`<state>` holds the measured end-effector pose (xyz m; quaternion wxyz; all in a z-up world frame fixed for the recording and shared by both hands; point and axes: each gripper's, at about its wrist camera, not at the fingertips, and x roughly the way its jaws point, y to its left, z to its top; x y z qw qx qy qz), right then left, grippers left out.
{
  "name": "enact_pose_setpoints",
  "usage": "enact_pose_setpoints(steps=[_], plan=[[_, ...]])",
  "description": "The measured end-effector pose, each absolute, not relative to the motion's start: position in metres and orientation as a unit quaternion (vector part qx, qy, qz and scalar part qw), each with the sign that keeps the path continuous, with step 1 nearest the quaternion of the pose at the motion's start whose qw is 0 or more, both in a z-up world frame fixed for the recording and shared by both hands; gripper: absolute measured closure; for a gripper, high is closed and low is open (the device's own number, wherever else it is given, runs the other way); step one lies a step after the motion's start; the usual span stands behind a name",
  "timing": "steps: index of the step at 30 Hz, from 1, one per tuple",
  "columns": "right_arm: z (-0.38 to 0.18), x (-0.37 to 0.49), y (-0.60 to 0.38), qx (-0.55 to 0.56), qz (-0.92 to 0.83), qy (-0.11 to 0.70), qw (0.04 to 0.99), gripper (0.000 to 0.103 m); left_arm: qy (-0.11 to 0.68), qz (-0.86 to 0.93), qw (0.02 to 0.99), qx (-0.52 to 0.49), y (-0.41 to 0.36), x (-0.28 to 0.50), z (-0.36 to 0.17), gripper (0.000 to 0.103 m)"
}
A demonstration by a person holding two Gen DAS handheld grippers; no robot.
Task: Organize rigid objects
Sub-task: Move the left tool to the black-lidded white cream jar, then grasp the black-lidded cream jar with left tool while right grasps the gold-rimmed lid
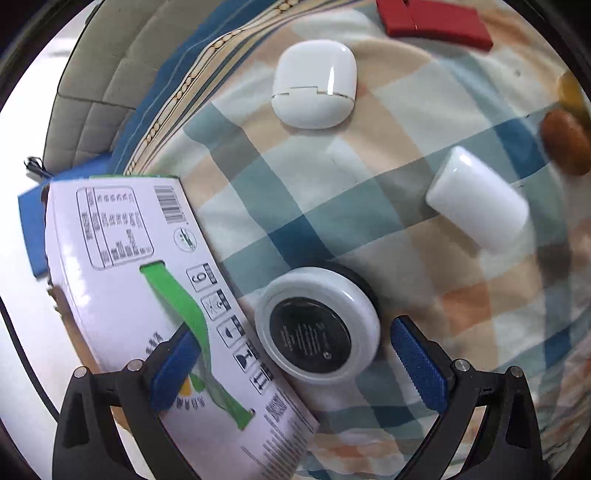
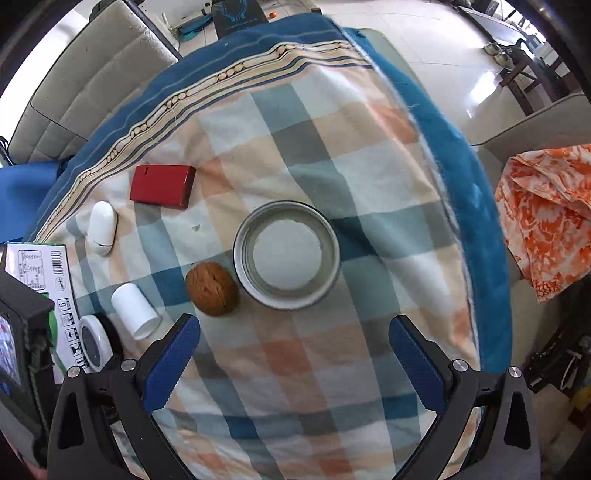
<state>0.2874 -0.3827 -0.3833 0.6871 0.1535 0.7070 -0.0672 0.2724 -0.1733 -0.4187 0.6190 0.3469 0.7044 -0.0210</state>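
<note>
Rigid objects lie on a checked cloth. In the left wrist view my left gripper [image 1: 295,365] is open, its fingers either side of a round white jar with a black base [image 1: 317,328] lying beside a white carton [image 1: 147,295]. Beyond are a white earbud case [image 1: 314,83], a white cylinder [image 1: 476,197], a red box [image 1: 436,20] and a walnut [image 1: 565,142]. In the right wrist view my right gripper [image 2: 295,354] is open and empty, just short of a round metal lid [image 2: 287,254] and the walnut [image 2: 211,288]. The red box [image 2: 162,185], earbud case [image 2: 101,227], cylinder [image 2: 136,311] and jar [image 2: 94,345] lie to the left.
The white carton [image 2: 40,266] sits at the cloth's left edge. A grey cushioned sofa [image 2: 81,85] stands behind the table. An orange patterned cloth [image 2: 546,210] lies on a seat to the right. The blue blanket's edge [image 2: 476,206] drops off on the right.
</note>
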Motion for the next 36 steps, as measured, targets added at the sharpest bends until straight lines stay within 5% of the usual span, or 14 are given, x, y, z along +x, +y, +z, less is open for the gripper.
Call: enact_pose_setpoints(steps=[4,14,21,36], plan=[[-0.4,0.299,-0.381,0.159,-0.064,0.712,0.681,0.0,0.694,-0.021,0.608,0.385,-0.177,0.265,-0.429,0.01],[-0.419,0.311,-0.387,0.204,-0.07,0.703,0.678,0.005,0.678,-0.002,0.618,0.398,-0.165,0.269,-0.417,0.054],[-0.421,0.314,-0.388,0.201,-0.059,0.708,0.674,0.01,0.702,-0.041,0.584,0.405,-0.176,0.276,-0.42,0.037],[-0.422,0.301,-0.375,0.199,-0.045,0.715,0.669,0.01,0.651,-0.057,0.541,0.529,-0.197,0.252,-0.427,0.031]])
